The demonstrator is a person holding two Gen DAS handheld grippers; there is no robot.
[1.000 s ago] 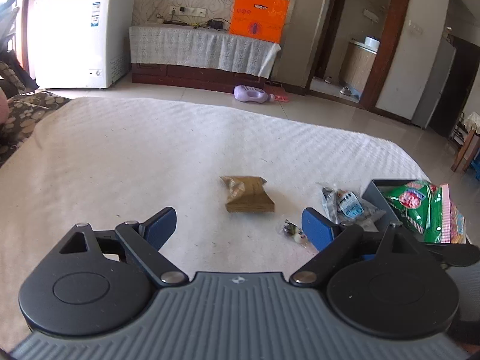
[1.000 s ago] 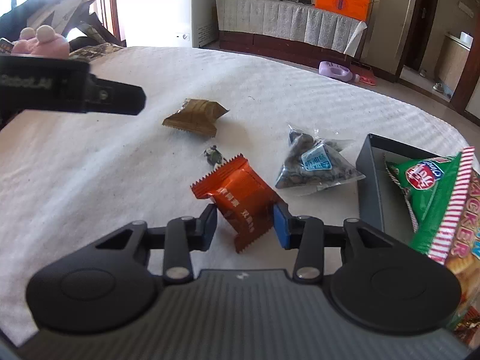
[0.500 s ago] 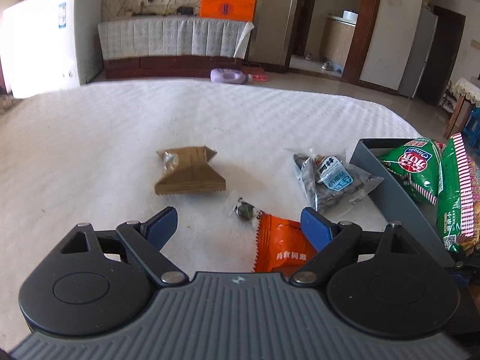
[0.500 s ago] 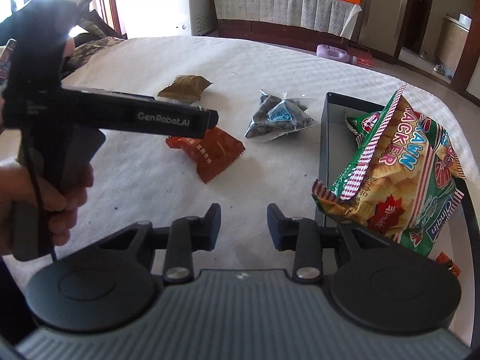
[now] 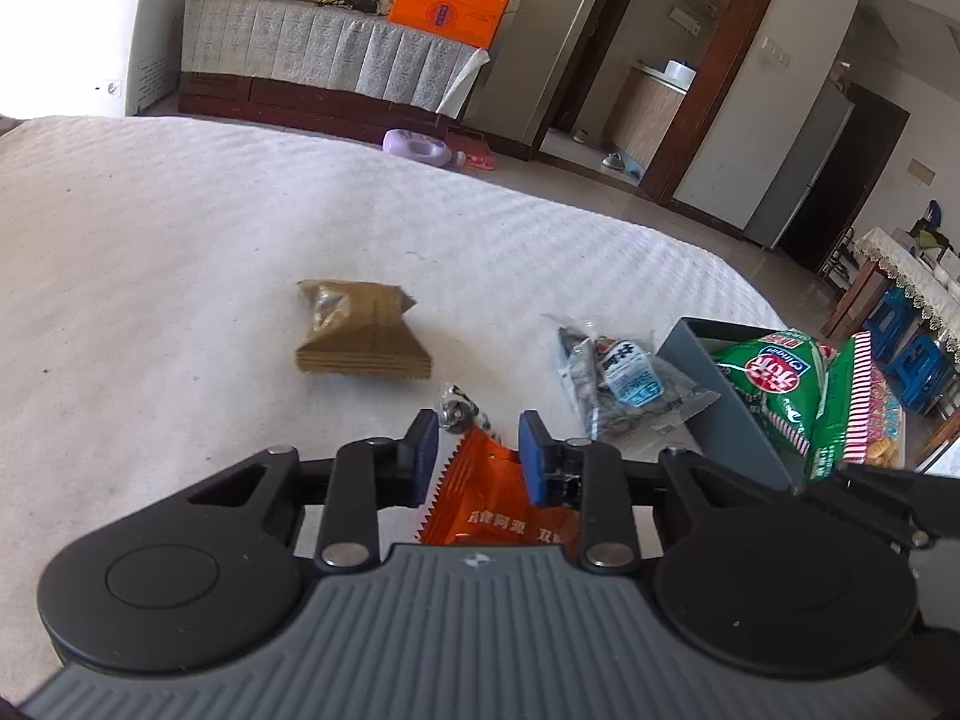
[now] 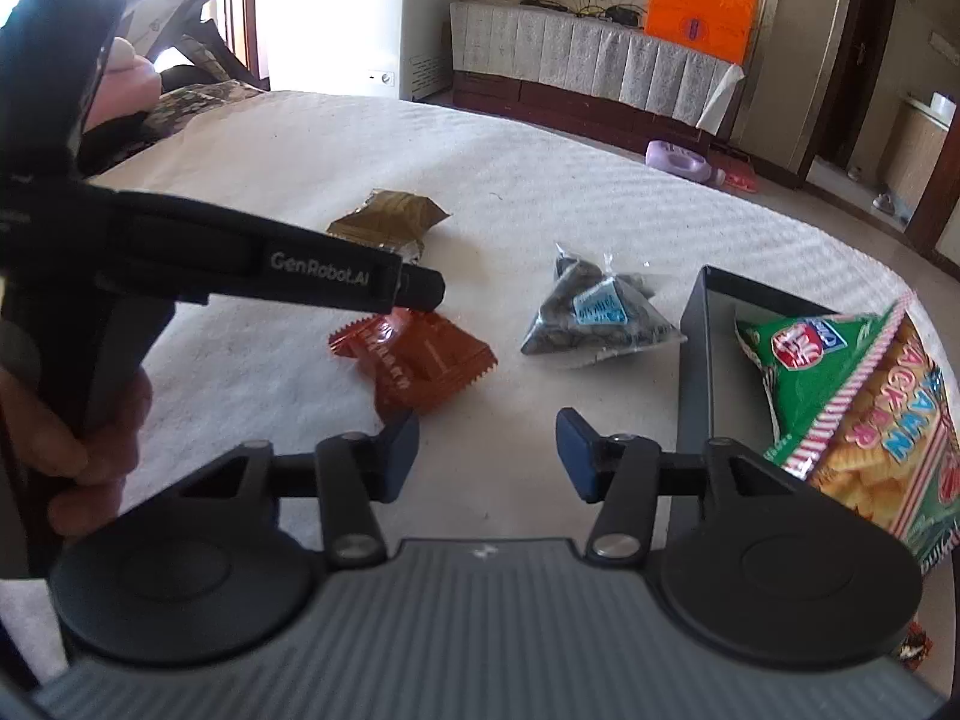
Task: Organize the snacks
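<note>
Orange snack packet [image 5: 489, 501] is lying on the white bedspread [image 5: 180, 252], near the viewer, with its serrated far edge sitting between the blue pads of the left gripper [image 5: 477, 450]; the jaws are closing on it and the right-hand pad is pressing into the wrapper, creasing it. Just beyond the fingertips a small dark wrapped candy [image 5: 456, 411] is resting. Farther off and to the left, a brown packet [image 5: 360, 333] is lying flat. To the right, a clear bag of dark seeds [image 5: 618, 381] is sitting just beside the grey box [image 5: 729, 420], which is holding a green crisp bag [image 5: 774, 381]. Right gripper [image 6: 486, 450] is hovering with its jaws opening and nothing between them; a hand [image 6: 90, 444] is gripping the left tool's handle.
</note>
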